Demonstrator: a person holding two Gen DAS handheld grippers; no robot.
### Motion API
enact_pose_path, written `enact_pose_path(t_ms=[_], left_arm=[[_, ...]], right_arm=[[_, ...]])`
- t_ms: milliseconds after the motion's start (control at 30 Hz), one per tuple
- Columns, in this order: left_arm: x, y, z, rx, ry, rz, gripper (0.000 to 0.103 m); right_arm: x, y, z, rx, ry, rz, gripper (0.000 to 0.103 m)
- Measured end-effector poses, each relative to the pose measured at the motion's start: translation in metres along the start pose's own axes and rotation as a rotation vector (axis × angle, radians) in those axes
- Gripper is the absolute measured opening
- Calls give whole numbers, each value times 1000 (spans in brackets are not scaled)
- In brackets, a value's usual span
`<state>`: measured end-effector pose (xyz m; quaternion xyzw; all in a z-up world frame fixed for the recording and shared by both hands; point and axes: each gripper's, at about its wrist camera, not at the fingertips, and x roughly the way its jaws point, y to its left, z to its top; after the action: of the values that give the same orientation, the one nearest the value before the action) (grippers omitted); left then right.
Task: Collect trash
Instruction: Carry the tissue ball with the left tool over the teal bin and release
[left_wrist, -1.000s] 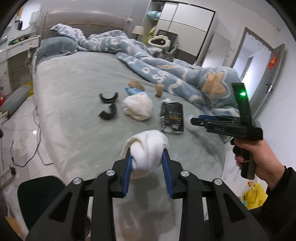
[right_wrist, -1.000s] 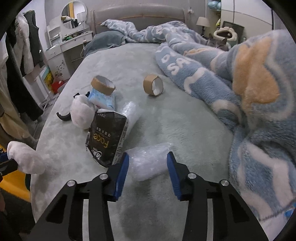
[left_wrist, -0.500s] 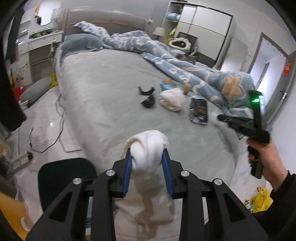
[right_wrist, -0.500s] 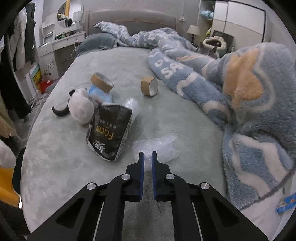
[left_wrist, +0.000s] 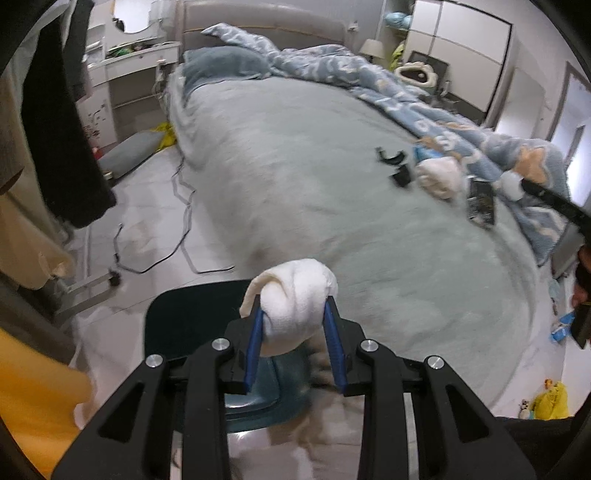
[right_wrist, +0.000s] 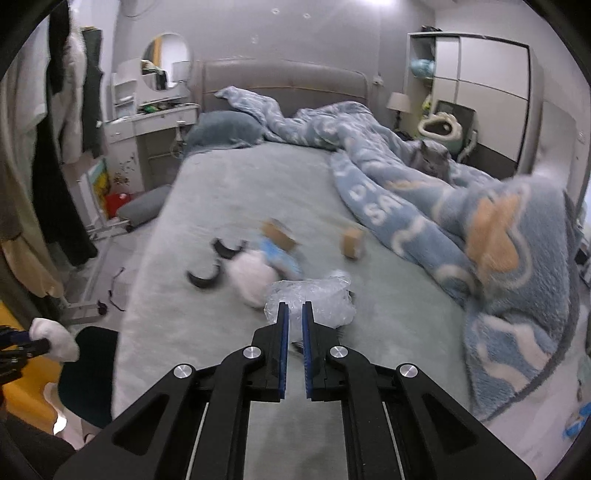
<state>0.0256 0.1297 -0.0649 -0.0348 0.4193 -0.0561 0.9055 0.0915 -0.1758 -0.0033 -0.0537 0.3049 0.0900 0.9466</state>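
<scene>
Right hand-held gripper (right_wrist: 292, 314) newly clamped on bubble wrap (right_wrist: 314, 299), lifted; left hand-held gripper (left_wrist: 294, 317) carrying white wad (left_wrist: 295, 295) over bin (left_wrist: 192, 325).

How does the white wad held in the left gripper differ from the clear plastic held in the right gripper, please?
The white wad is opaque, soft and rounded; the clear plastic wrap is see-through and crinkled. The left gripper holds its wad with the jaws set wide around it, while the right gripper pinches the plastic between jaws nearly together. Both are trash, each gripped and lifted off the bed.
</scene>
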Motion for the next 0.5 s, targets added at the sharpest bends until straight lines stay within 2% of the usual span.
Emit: enact_pose_path(t_ms=[267, 500], left_arm=[[29, 38, -10, -41, 76, 54, 34], [53, 67, -26, -92, 190, 76, 34]], right_arm=[[-2, 57, 16, -36, -29, 100, 7], [0, 104, 27, -53, -34, 206, 7]])
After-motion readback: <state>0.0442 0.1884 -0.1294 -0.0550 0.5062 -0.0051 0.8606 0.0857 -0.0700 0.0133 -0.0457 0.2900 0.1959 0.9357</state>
